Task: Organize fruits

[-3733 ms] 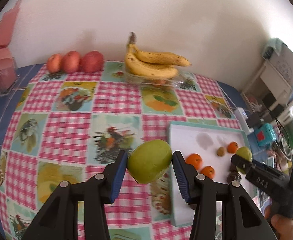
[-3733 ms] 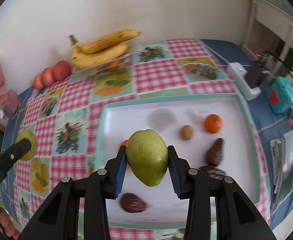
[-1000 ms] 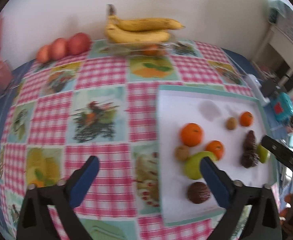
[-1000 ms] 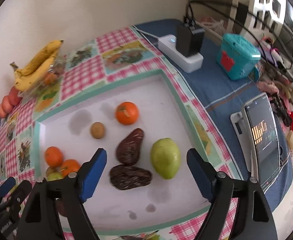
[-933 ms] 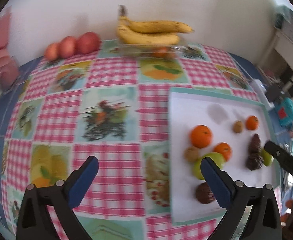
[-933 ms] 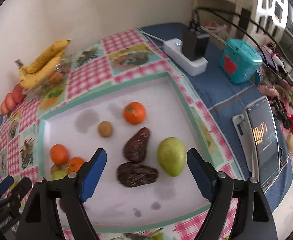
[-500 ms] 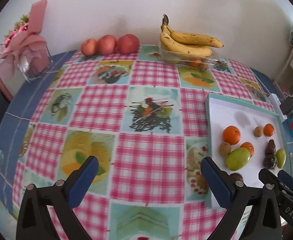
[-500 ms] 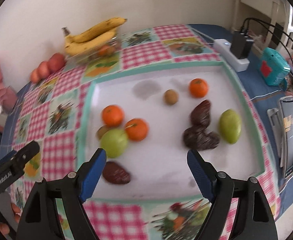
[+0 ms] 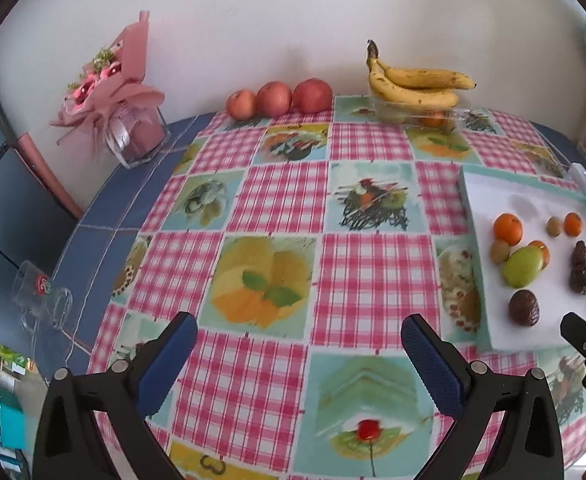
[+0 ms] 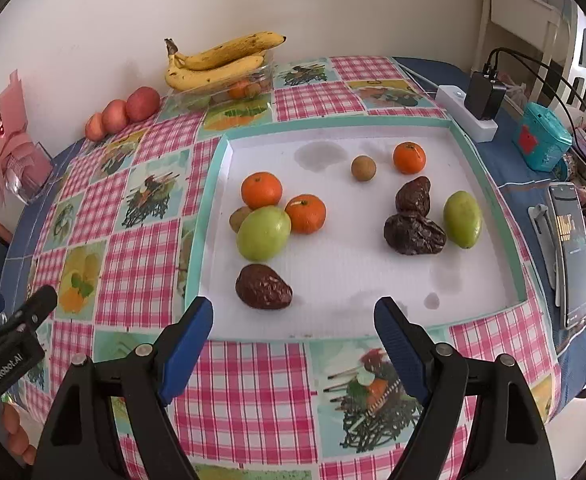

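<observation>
Hovering both grippers, left (image 9: 295, 344) and right (image 10: 293, 328), wide open, empty. Avocado (image 10: 263, 287) at tray (image 10: 489, 168) near edge looks soft: my plan, pinch midsection lightly.

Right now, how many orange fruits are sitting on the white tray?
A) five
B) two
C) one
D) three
D: the right wrist view shows three oranges on the white tray: one and another beside the round green fruit, and a third orange farther back near the small brown fruit.
</observation>
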Demonstrator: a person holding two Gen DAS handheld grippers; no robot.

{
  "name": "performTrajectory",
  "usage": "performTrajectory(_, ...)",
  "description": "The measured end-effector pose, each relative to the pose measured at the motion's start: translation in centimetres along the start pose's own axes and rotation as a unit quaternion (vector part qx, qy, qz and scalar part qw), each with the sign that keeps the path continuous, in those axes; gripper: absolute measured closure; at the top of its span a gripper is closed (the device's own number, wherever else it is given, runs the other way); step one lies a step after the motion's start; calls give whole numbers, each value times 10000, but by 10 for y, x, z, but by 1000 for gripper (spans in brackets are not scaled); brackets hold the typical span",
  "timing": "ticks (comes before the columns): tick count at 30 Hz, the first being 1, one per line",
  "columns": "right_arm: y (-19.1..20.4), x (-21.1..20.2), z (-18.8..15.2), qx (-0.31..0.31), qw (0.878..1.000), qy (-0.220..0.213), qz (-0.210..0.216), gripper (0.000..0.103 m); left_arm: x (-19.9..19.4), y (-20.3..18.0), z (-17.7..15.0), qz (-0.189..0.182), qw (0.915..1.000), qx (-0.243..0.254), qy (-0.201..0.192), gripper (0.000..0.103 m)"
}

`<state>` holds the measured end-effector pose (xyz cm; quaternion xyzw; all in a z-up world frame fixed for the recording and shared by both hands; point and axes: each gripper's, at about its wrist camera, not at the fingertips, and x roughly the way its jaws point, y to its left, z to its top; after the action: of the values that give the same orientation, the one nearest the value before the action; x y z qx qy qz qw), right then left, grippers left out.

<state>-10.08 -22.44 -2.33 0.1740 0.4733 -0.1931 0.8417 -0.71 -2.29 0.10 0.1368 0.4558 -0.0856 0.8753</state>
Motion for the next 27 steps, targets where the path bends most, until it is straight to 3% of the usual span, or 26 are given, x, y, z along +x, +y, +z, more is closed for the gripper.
performTrajectory(27, 10, 0, -2, -323, 9994, 79, 22, 19, 1, 4, 0, -112, 9996, 30, 275, 0)
